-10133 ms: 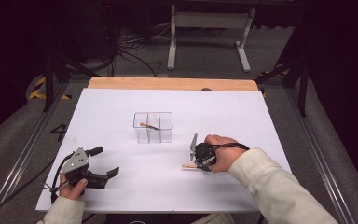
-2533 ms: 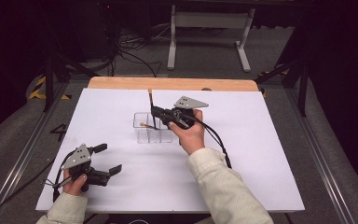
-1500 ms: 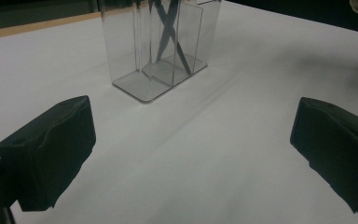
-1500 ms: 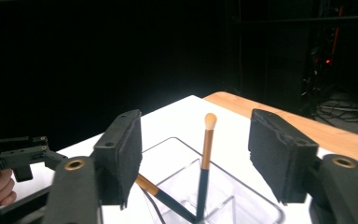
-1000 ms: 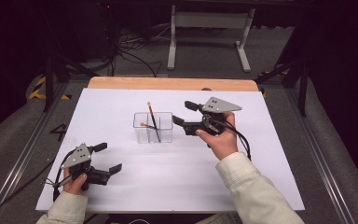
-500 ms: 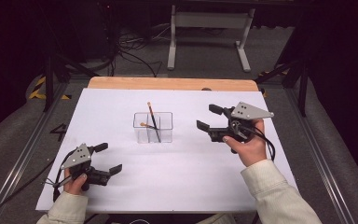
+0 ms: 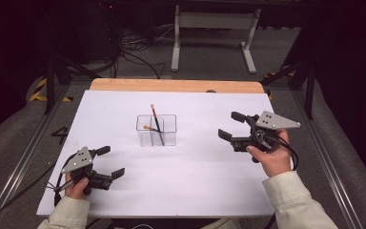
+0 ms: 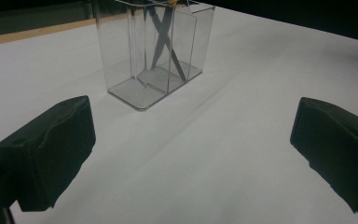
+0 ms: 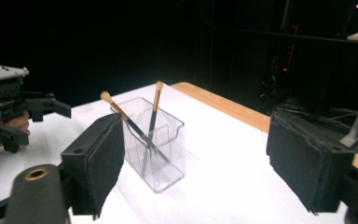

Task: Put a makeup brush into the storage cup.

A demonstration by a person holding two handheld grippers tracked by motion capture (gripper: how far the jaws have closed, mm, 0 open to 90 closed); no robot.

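Note:
A clear plastic holder [image 7: 156,130] stands in the middle of the white sheet [image 7: 195,181]. Two thin brushes [image 7: 155,121] with wooden ends lean crossed inside it. In the right gripper view the holder [image 9: 156,149] and its brushes [image 9: 154,109] lie ahead between the jaws but well beyond them. My right gripper [image 7: 229,125] hovers to the right of the holder; its jaws have just been opening and nothing is between them. My left gripper [image 7: 111,161] rests at the front left, open and empty, with the holder [image 8: 154,51] ahead of it.
The table's wooden far edge [image 7: 171,86] shows beyond the sheet. Behind it on the floor are a metal stand [image 7: 209,43] and loose cables [image 7: 133,52]. Metal rails run along both sides of the table.
My right gripper has drawn away from the holder to the right side of the table, its jaws a little wider. The left gripper has stayed put.

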